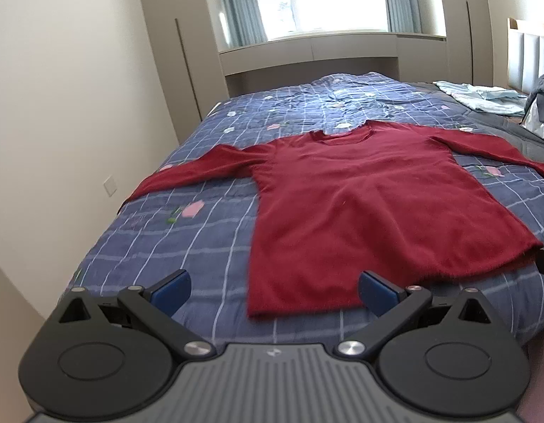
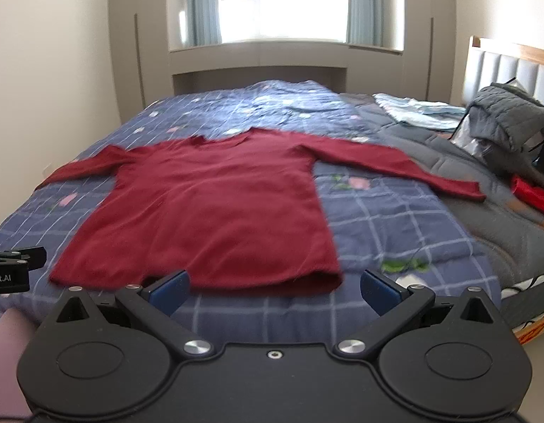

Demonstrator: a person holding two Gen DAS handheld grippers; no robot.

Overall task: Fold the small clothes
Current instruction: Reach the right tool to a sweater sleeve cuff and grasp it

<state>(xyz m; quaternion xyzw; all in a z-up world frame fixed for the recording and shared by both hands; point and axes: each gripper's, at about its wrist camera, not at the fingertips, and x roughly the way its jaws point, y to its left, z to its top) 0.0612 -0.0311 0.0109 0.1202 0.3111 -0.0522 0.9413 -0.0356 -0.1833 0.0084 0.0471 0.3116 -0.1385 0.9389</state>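
A dark red long-sleeved sweater (image 1: 360,204) lies flat on the bed, neck toward the window, both sleeves spread out sideways. It also shows in the right wrist view (image 2: 215,204). My left gripper (image 1: 273,290) is open and empty, hovering just short of the hem's left corner. My right gripper (image 2: 273,290) is open and empty, hovering just short of the hem's right corner. The left gripper's body shows at the left edge of the right wrist view (image 2: 11,269).
The bed has a blue checked quilt (image 1: 201,232) with flower prints. A light blue garment (image 2: 420,112), a grey padded jacket (image 2: 508,116) and a red item (image 2: 533,197) lie at the bed's right, on a grey blanket (image 2: 483,211). A wall is at left.
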